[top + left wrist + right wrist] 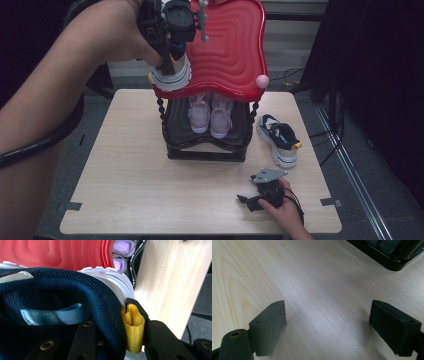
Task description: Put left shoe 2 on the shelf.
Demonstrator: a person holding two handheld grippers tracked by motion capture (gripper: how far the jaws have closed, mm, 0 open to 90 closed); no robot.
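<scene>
The left gripper is clenched on the heel of a navy-and-white sneaker, its jaws pinching the heel collar right beside the yellow pull tab, and it holds the shoe at the front left edge of the red top shelf of a small shoe rack. The white sole seems to rest on or just above the shelf's rim; which of the two is hard to tell. The step in hand looks like placing this sneaker on the top tier. Its mate, the second sneaker, lies on the desk just right of the rack, and a pair of lilac shoes sits on the lower tier. The right gripper rests low over the desk near the front edge with its jaws released and nothing between them. Next, the held shoe probably needs sliding farther onto the shelf so it sits fully supported before the jaws let go.
</scene>
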